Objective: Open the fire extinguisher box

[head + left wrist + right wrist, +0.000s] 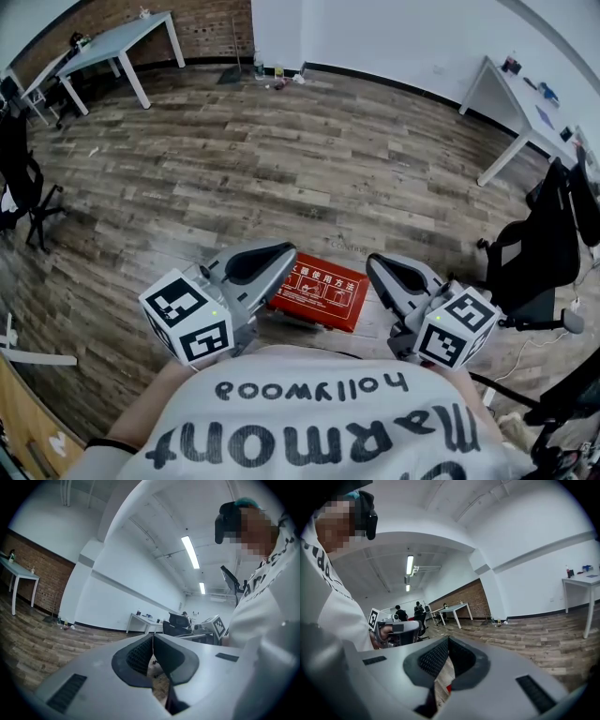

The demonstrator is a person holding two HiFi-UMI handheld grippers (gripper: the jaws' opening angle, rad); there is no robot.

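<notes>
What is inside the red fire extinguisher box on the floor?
Its contents are hidden: the red box sits closed on the wood floor, and only its outside, printed with white instructions, shows.

Fig. Support = wood-plank floor (pixel 281 169), grey-brown boards, seen from above.

- Lower centre: fire extinguisher box (pixel 319 291), red, lying flat on the boards, face w/ white print up.
- Top left: white table (pixel 122 42), legs on floor, by brick wall (pixel 211 28).
- Right: 2nd white table (pixel 520 117), against the white wall.
- Left edge: black office chair (pixel 23 178), wheeled base on floor.
- Right: 2nd black chair (pixel 534 258), near the box but apart from it.
- Foot of far wall, centre: small bottles (pixel 277 75); beside them a grey flat item (pixel 230 75), type unclear.
- Lower right: thin pale cable (pixel 534 342) across the boards.
</notes>
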